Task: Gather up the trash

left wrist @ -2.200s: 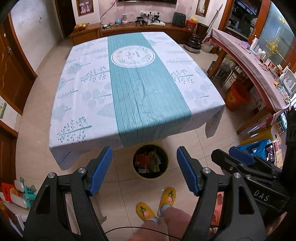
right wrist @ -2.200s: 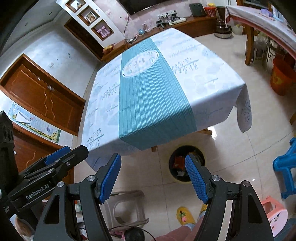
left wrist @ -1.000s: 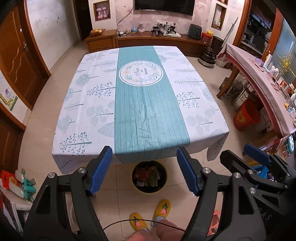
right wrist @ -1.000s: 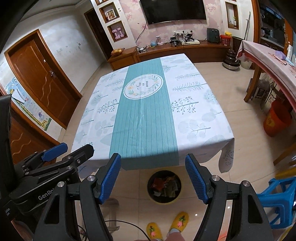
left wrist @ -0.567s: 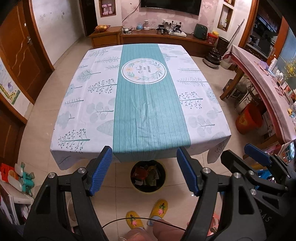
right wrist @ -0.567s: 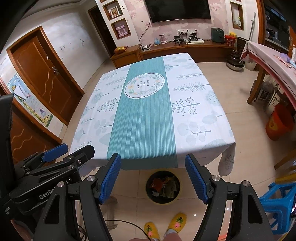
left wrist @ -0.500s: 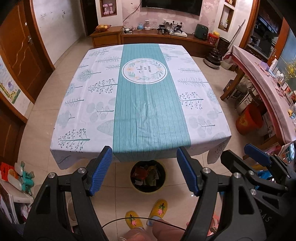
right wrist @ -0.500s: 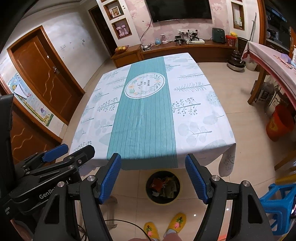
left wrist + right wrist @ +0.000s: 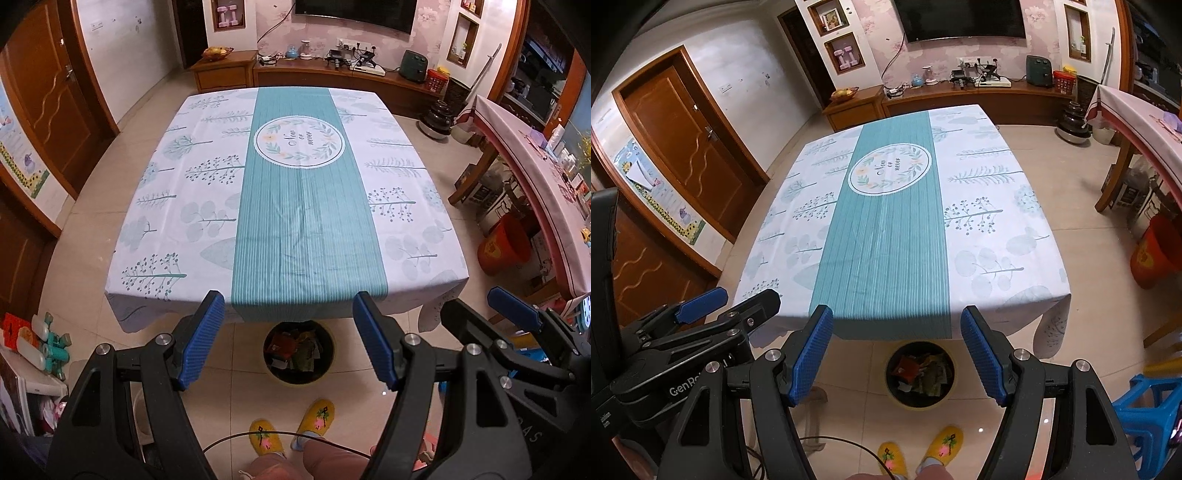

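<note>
While both grippers hang above the near edge of the table (image 9: 177,206), neither holds anything: left gripper (image 9: 291,341) jaws wide apart, blue pads (image 9: 201,338) bare; right gripper (image 9: 899,356) same, jaws spread, nothing between them.

Trash is in the bin (image 9: 299,350), a round dark bin with a yellowish rim, on the tile floor just under the near edge of the table, roughly centred below the teal stripe. Inside: crumpled wrappers (image 9: 923,373), red, green and yellowish, loosely piled. Bin is partly tucked under the overhanging tablecloth (image 9: 997,229) edge.

Cloth is white with leaf and tree prints, teal stripe down the middle, round wreath emblem (image 9: 299,142) toward the far end. Nothing lying on it.

Person stands at the near side; yellow slippers (image 9: 918,456) on the floor just near of the bin. A thin black cable (image 9: 280,435) loops in front of the legs.

Right of the table: orange bucket (image 9: 504,243) on the floor, long side table with pink cloth (image 9: 524,155) beyond it. Blue plastic stool (image 9: 1145,413) at near right. Far wall: low wooden cabinet (image 9: 960,98) with clutter on top, TV (image 9: 960,18) above. Wooden door (image 9: 687,147) on the left.
</note>
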`<state>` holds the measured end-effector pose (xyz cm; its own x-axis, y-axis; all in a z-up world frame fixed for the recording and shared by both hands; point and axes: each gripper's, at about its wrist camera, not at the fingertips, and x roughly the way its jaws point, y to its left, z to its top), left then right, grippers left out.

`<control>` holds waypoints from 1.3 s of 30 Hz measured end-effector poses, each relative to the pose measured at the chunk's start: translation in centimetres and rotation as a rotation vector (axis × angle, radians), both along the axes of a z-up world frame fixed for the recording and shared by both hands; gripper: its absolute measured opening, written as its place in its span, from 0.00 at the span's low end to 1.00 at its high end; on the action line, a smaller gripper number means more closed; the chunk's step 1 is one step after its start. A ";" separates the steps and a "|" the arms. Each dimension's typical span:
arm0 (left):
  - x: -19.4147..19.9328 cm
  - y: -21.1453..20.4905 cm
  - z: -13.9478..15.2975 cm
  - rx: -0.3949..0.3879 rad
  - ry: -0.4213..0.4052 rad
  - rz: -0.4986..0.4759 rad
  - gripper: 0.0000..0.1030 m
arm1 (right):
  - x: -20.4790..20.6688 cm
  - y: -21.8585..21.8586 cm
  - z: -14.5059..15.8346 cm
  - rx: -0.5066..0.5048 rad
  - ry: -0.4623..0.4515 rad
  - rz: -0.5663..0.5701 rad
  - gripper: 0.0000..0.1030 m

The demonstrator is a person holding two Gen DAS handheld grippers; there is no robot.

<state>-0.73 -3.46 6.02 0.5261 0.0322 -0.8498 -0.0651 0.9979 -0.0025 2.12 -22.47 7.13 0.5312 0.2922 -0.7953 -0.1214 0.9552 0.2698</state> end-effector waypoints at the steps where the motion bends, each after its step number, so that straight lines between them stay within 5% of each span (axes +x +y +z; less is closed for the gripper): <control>1: 0.0 0.0 0.0 0.001 0.001 0.001 0.67 | 0.1 0.0 -0.1 0.000 0.000 0.001 0.71; 39: 0.7 1.3 -1.1 0.014 0.023 0.010 0.67 | 0.8 1.0 -1.1 0.009 0.024 0.010 0.71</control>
<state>0.02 -2.17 4.92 0.5063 0.0495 -0.8609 -0.0751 0.9971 0.0132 2.96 -21.46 6.03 0.5089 0.3044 -0.8052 -0.1247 0.9516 0.2809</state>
